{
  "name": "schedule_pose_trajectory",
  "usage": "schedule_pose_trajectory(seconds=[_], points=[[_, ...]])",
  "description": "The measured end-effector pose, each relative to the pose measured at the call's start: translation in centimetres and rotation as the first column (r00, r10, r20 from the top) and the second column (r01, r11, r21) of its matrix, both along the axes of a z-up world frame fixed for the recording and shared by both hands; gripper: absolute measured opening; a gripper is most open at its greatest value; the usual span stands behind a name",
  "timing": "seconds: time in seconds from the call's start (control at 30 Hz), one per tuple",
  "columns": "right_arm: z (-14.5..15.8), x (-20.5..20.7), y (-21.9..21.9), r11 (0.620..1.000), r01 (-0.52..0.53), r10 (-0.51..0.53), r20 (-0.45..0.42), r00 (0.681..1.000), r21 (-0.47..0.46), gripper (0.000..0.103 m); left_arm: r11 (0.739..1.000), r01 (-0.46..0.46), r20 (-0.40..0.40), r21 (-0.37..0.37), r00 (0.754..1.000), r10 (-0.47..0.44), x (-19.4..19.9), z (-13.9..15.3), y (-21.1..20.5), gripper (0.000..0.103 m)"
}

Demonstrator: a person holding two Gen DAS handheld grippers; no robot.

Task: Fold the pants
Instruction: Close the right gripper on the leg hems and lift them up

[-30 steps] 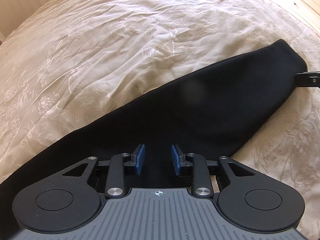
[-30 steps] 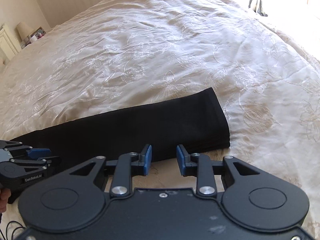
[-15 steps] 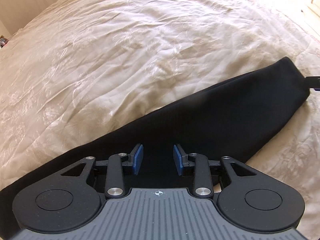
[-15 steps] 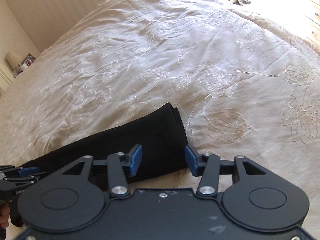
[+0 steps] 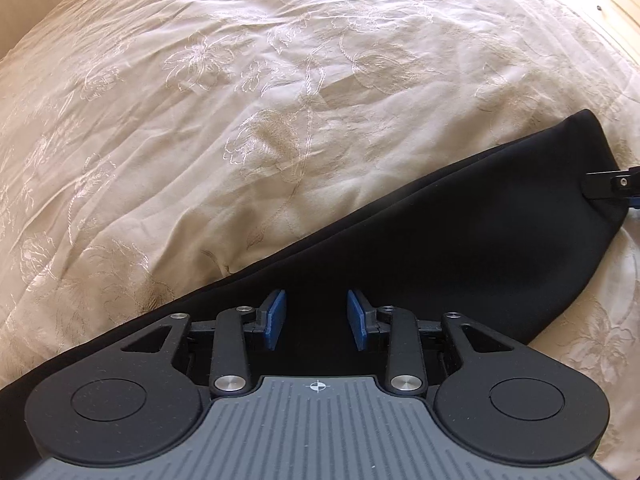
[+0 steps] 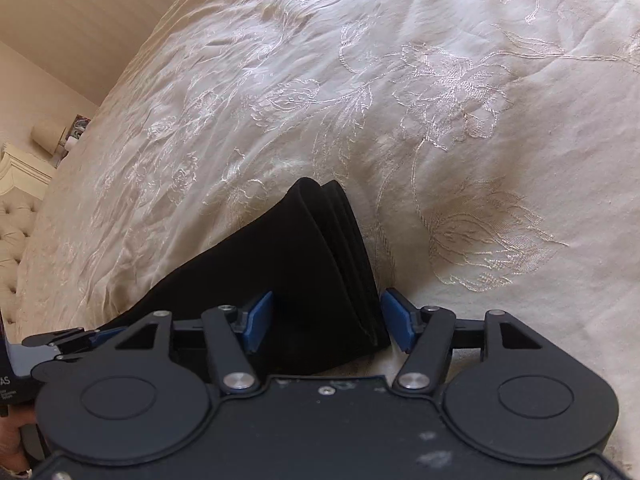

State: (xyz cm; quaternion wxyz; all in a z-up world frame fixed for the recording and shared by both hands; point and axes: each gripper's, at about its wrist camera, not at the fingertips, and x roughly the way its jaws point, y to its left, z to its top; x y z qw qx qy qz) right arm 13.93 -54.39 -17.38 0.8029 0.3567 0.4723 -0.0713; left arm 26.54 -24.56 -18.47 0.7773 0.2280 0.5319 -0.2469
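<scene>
**2 claws over black pants on the bed**

2 claws are hanging over the pants (image 5: 460, 240), which are lying as a long black strip across the cream bedspread (image 5: 240, 120).

The left claw (image 5: 316, 320) is pointing steeply down over the middle of the strip. Its blue pads (image 5: 276, 318) are standing a little apart, with dark cloth showing in the gap behind them; they are not pinching anything.

The right claw (image 6: 328, 320) is sitting at the stacked end of the pants (image 6: 304, 264), where several layered edges are showing. Its jaws have just been opening and are now standing wide. The end of the cloth is lying between the pads (image 6: 394, 320), which are not pressing on it.

In the left view, a tip of the right claw (image 5: 612, 186) is showing at the far end of the strip.

At the left edge of the right view, a nightstand (image 6: 20, 164) is standing by the bed.
</scene>
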Motion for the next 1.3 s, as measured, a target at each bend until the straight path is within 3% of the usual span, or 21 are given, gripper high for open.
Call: schedule_pose_trajectory(seconds=[0.03, 0.1, 0.13, 0.3, 0.43, 0.53, 0.67, 0.8, 0.97, 1.17, 1.3], points=[[0.0, 0.0, -0.1, 1.0, 0.002, -0.002, 0.005, 1.0, -0.001, 0.057, 1.0, -0.001, -0.001, -0.003, 1.0, 0.001, 0.0, 0.0, 0.1, 0.033], [0.0, -0.2, -0.2, 1.0, 0.0, -0.001, 0.015, 1.0, 0.02, 0.024, 1.0, -0.002, -0.003, -0.001, 1.0, 0.002, 0.0, 0.3, 0.0, 0.033], [0.2, -0.4, -0.2, 0.999, 0.013, -0.014, 0.022, 1.0, 0.052, 0.023, 1.0, -0.005, -0.003, 0.001, 1.0, 0.005, 0.1, 0.6, 0.0, 0.033], [3.8, -0.5, 1.5, 0.999, 0.014, -0.012, 0.062, 0.998, -0.033, 0.023, 0.998, -0.034, 0.058, -0.045, 0.998, 0.037, 1.2, 2.1, -0.1, 0.033], [7.7, -0.8, 2.8, 0.999, 0.012, -0.007, 0.114, 0.993, -0.045, 0.023, 0.999, -0.001, 0.0, 0.041, 1.0, 0.001, 2.7, -0.3, -1.7, 0.034], [10.5, -0.1, 5.1, 0.996, -0.036, 0.048, 0.135, 0.99, -0.087, 0.023, 0.998, 0.032, 0.017, 0.05, 0.999, -0.033, 3.2, 0.2, -2.0, 0.034], [14.1, 1.6, 9.5, 0.978, -0.127, 0.155, 0.171, 0.973, -0.165, 0.023, 0.997, -0.078, 0.061, -0.019, 0.995, 0.079, 3.1, 3.3, 1.0, 0.034], [15.9, 3.6, 15.2, 0.951, -0.237, 0.277, 0.209, 0.938, -0.196, 0.023, 0.972, -0.229, 0.08, -0.057, 0.969, 0.233, 1.5, 5.6, 6.6, 0.034], [13.9, 6.3, 23.5, 0.92, -0.36, 0.387, 0.202, 0.9, -0.155, 0.023, 0.908, -0.416, 0.081, -0.047, 0.905, 0.418, -2.1, 7.4, 15.1, 0.034], [8.0, 8.7, 33.4, 0.84, -0.498, 0.525, 0.091, 0.846, -0.216, 0.023, 0.838, -0.546, 0.059, -0.003, 0.836, 0.545, -6.6, 8.1, 22.6, 0.034], [5.3, 9.3, 37.0, 0.805, -0.535, 0.56, 0.033, 0.828, -0.255, 0.026, 0.798, -0.602, 0.038, 0.0, 0.798, 0.602, -8.6, 8.2, 25.6, 0.034]])
